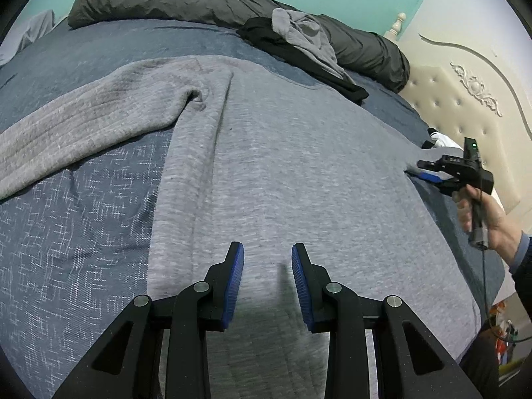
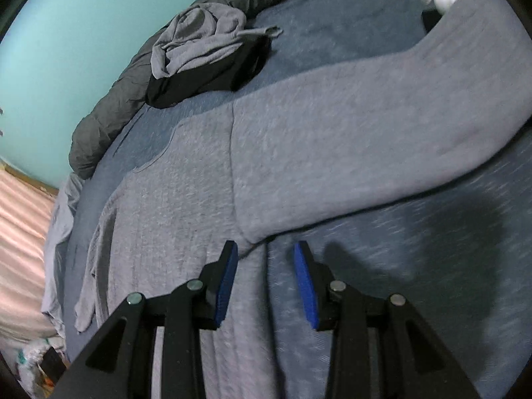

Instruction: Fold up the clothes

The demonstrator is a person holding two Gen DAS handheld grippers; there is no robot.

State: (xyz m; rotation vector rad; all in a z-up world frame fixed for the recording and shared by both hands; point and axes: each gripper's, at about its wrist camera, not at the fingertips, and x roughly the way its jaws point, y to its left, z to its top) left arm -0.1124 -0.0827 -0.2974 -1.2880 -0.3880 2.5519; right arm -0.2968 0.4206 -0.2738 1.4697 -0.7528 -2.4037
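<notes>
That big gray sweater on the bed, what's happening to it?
A person is getting ready to fold it. The gray sweater lies spread flat on the blue bedspread, sleeves stretched out to each side. The person holds a gripper in each hand. The left gripper hovers open over the sweater's body, and the right gripper hovers open near the armpit by one sleeve. Neither holds any cloth, so no fold has been made. A small pile of other clothes waits farther back on the bed.

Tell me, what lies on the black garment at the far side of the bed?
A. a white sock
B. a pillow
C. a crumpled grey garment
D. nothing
C: a crumpled grey garment is heaped on the black garment, and the left wrist view shows the same.
</notes>
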